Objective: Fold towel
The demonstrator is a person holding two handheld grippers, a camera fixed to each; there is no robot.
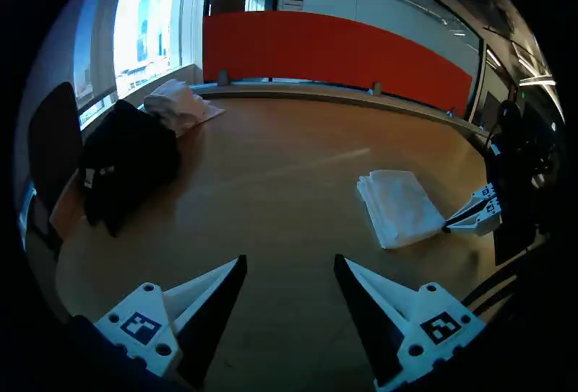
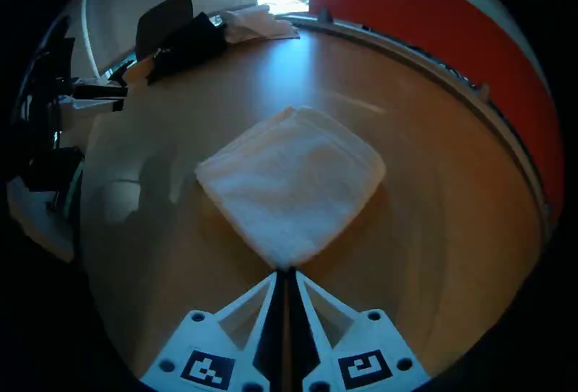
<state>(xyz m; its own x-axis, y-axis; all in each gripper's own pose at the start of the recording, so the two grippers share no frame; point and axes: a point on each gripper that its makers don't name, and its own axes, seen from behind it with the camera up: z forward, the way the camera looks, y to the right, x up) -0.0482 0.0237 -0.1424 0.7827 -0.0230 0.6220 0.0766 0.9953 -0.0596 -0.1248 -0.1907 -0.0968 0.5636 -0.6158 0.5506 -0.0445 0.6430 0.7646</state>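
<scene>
My left gripper [image 1: 289,258] hangs wide over the bench [image 1: 289,175]; my right gripper [image 2: 287,275] is closed at the near corner of the folded towel [image 2: 292,179].

The right gripper [image 2: 285,276] sits at 6 o'clock, fingers drawn almost together, tips meeting the near corner of the folded towel [image 2: 292,179], which lies as a diamond at the centre of the wooden table [image 2: 433,211]. A red partition [image 2: 448,38] curves from 12 to 3 o'clock; a black bag [image 2: 184,45] and a white cloth [image 2: 256,24] lie towards 11, the left gripper [image 2: 119,97] towards 10
</scene>
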